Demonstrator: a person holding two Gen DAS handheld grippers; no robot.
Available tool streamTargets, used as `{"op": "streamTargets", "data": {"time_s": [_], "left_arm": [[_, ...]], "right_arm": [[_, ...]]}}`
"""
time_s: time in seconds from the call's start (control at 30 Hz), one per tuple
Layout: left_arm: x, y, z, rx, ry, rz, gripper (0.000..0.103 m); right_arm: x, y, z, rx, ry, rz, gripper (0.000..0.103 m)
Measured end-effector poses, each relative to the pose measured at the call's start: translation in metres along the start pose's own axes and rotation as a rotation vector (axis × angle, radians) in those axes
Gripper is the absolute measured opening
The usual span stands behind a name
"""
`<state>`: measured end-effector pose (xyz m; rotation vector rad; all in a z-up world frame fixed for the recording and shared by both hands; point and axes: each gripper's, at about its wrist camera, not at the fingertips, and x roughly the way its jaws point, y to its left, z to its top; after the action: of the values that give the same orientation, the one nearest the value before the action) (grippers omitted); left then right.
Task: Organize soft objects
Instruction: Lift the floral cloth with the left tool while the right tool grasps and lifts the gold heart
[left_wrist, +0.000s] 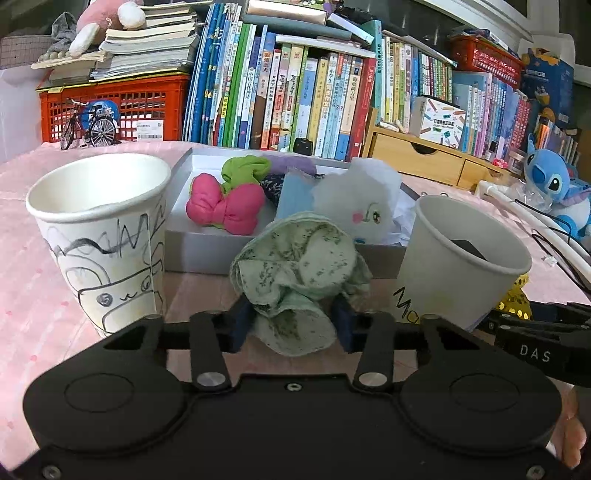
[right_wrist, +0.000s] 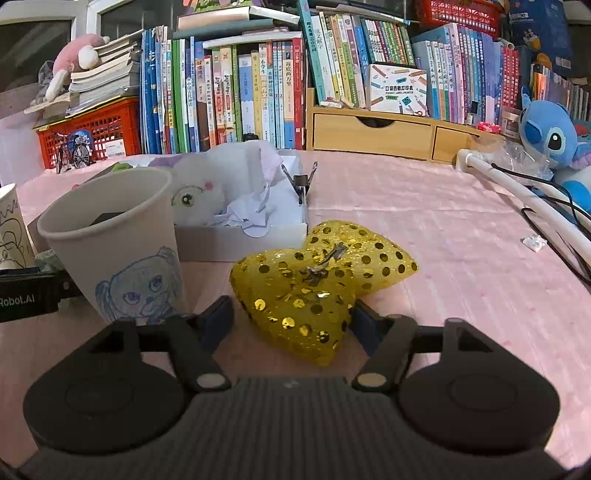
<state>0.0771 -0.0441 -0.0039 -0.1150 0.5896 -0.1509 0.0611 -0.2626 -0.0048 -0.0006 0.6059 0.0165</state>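
My left gripper (left_wrist: 293, 321) is shut on a green patterned cloth scrunchie (left_wrist: 299, 269), held just in front of the shallow white box (left_wrist: 199, 247). The box holds a pink bow (left_wrist: 225, 208), a green cloth (left_wrist: 245, 170), a light blue cloth (left_wrist: 295, 195) and a white plush face (left_wrist: 364, 201). My right gripper (right_wrist: 291, 321) has its fingers on both sides of a yellow sequined bow (right_wrist: 314, 280) that rests on the pink tablecloth. The white plush (right_wrist: 199, 192) also shows in the right wrist view, inside the box (right_wrist: 258, 236).
A doodled paper cup (left_wrist: 99, 232) stands left of the box, another paper cup (left_wrist: 458, 266) right of it; the latter shows a blue drawing (right_wrist: 110, 240). A binder clip (right_wrist: 303, 181) sits on the box rim. Books, a red crate (left_wrist: 122, 107), wooden drawers (right_wrist: 373, 129) and a Stitch plush (right_wrist: 550, 133) line the back.
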Motion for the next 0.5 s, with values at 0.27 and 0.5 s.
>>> {"op": "streamTargets", "data": {"time_s": [0.27, 0.5], "left_arm": [[-0.011, 0.0, 0.004, 0.018, -0.033, 0.025, 0.025], [-0.026, 0.0, 0.013, 0.016, -0.08, 0.042, 0.025]], "right_arm": [[-0.008, -0.003, -0.003, 0.01, -0.037, 0.002, 0.052], [-0.019, -0.007, 0.001, 0.012, -0.069, -0.02, 0.051]]}}
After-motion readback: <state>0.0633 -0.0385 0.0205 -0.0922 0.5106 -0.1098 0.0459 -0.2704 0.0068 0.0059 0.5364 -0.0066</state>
